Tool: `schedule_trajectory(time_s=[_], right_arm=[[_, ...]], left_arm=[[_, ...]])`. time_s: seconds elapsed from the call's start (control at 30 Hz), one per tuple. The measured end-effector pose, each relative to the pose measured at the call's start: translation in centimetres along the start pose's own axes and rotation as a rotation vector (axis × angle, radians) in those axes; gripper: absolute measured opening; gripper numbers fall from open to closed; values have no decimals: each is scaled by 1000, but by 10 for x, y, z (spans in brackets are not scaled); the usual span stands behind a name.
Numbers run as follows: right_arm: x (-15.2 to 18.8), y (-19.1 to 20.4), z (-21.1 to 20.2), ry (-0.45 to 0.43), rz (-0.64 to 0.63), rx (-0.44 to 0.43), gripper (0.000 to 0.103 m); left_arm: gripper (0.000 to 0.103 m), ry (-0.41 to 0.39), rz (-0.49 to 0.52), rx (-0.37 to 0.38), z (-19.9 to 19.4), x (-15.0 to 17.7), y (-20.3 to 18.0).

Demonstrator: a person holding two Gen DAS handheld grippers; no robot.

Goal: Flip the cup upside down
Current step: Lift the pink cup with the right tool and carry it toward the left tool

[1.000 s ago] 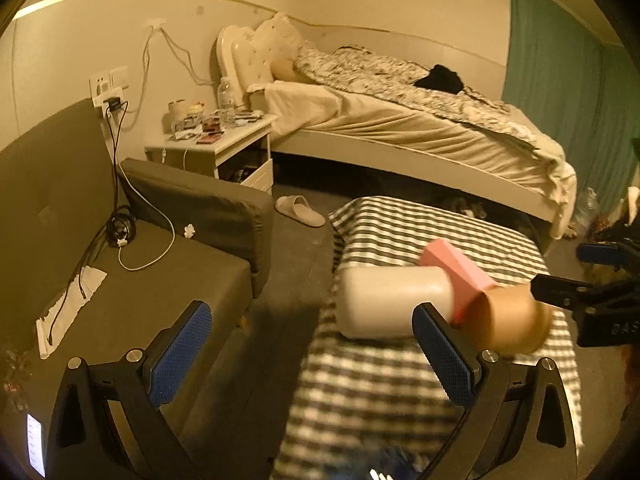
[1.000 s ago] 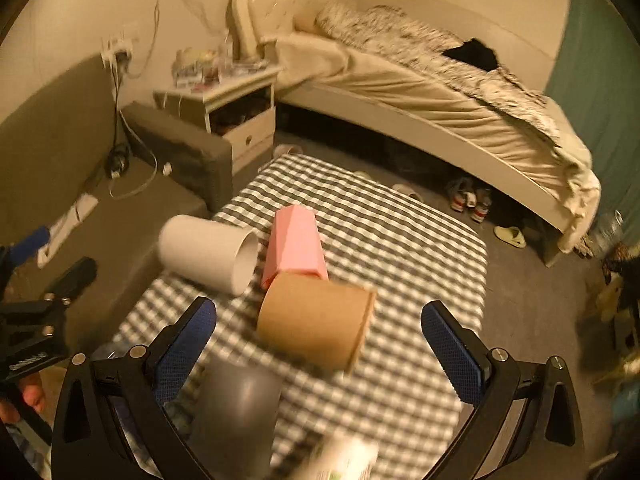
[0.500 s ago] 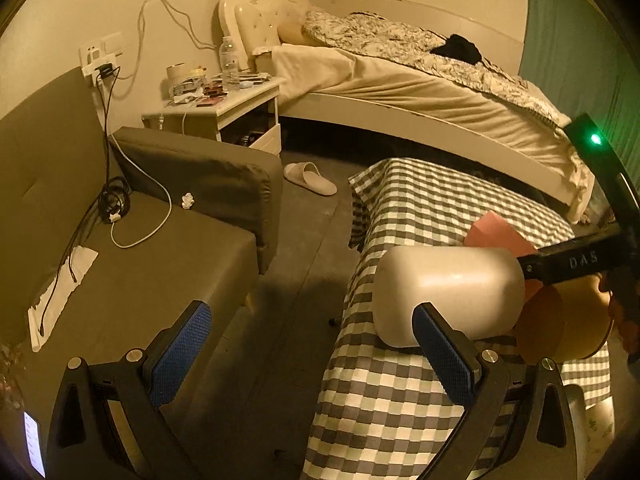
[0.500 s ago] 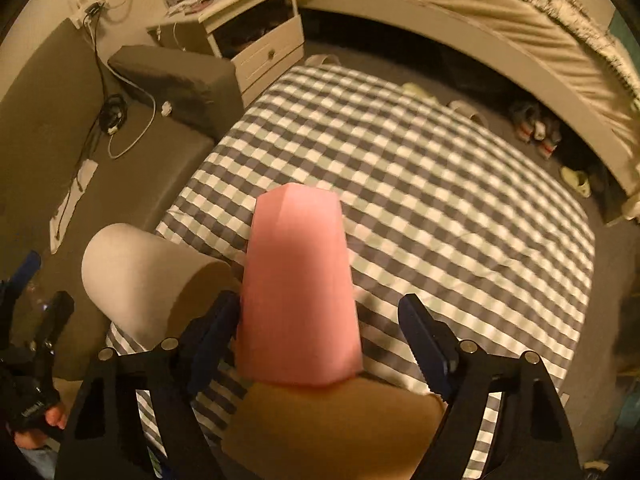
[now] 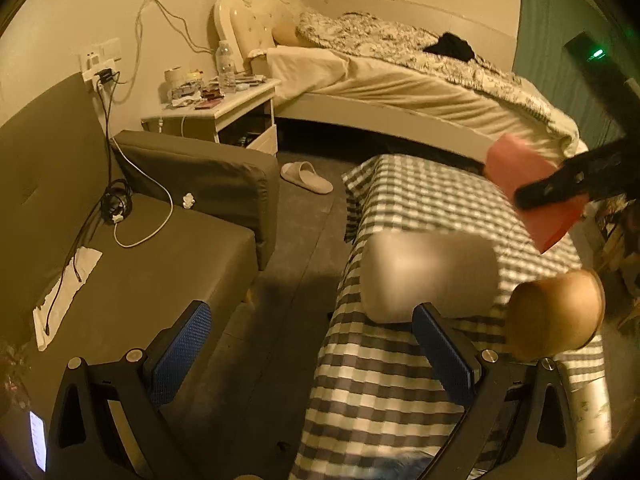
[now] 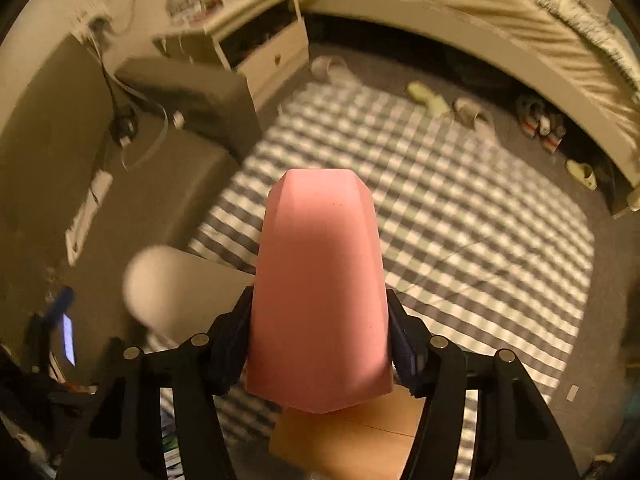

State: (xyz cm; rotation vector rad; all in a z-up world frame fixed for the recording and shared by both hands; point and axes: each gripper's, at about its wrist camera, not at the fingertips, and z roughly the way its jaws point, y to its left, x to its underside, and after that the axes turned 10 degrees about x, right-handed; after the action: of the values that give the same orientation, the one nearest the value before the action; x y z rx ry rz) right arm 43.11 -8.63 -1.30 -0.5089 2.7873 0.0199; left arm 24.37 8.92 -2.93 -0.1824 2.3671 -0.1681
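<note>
Since half a second ago the right hand-held gripper (image 6: 320, 344) has clamped the faceted pink cup (image 6: 320, 292), now lifted at centre frame above the checkered tabletop (image 6: 460, 216), while the left hand-held gripper (image 5: 312, 356) stays apart, lower frame.

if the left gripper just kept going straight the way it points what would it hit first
Probably the grey sofa or the floor beside it: the open left gripper aims at the gap left of the checked table. The white cup lies just right of that line; depth unclear.
</note>
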Motion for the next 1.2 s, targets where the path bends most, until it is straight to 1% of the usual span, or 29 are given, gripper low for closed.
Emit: schedule_trajectory(time_s=[0.07, 0.13, 0.23, 0.3, 0.33, 0.37, 0.47, 0.53, 0.6, 0.7, 0.8, 0.93, 1.03, 1.1, 1.2], right_arm=[[4, -2, -37, -52, 5, 11, 60], [12, -4, -73, -96, 20, 11, 60], [40, -3, -128, -154, 35, 30, 60], [70, -3, -161, -179, 44, 44, 60], [84, -1, -170, -184, 49, 45, 60], [105, 2, -182, -185, 61, 51, 60], [156, 11, -195, -171, 81, 64, 60], [192, 14, -194, -146, 98, 57, 60], [229, 21, -187, -113, 125, 27, 60], [276, 29, -163, -54, 188, -23, 60], [306, 38, -134, -10, 242, -24, 60], [330, 44, -91, 25, 304, 7, 60], [336, 47, -64, 49, 321, 38, 60], [338, 48, -55, 59, 318, 50, 60], [336, 48, -51, 37, 318, 54, 60]], left_arm=[[103, -33, 4, 14, -20, -4, -6], [103, -74, 31, 24, -47, -6, -15], [103, -118, 71, 35, -86, -5, -27], [103, -137, 81, 39, -110, -1, -31], [103, -141, 81, 40, -120, 3, -34], [103, -144, 80, 47, -130, 8, -36], [103, -150, 82, 66, -153, 27, -41], [103, -143, 94, 71, -163, 43, -45], [103, -129, 102, 78, -168, 61, -48], [103, -92, 98, 89, -165, 87, -51], [103, -52, 104, 86, -156, 109, -54], [103, 9, 132, 80, -141, 138, -55], [103, 39, 164, 70, -132, 152, -57], [103, 43, 177, 62, -129, 157, -59], [103, 66, 185, 57, -121, 158, -60]])
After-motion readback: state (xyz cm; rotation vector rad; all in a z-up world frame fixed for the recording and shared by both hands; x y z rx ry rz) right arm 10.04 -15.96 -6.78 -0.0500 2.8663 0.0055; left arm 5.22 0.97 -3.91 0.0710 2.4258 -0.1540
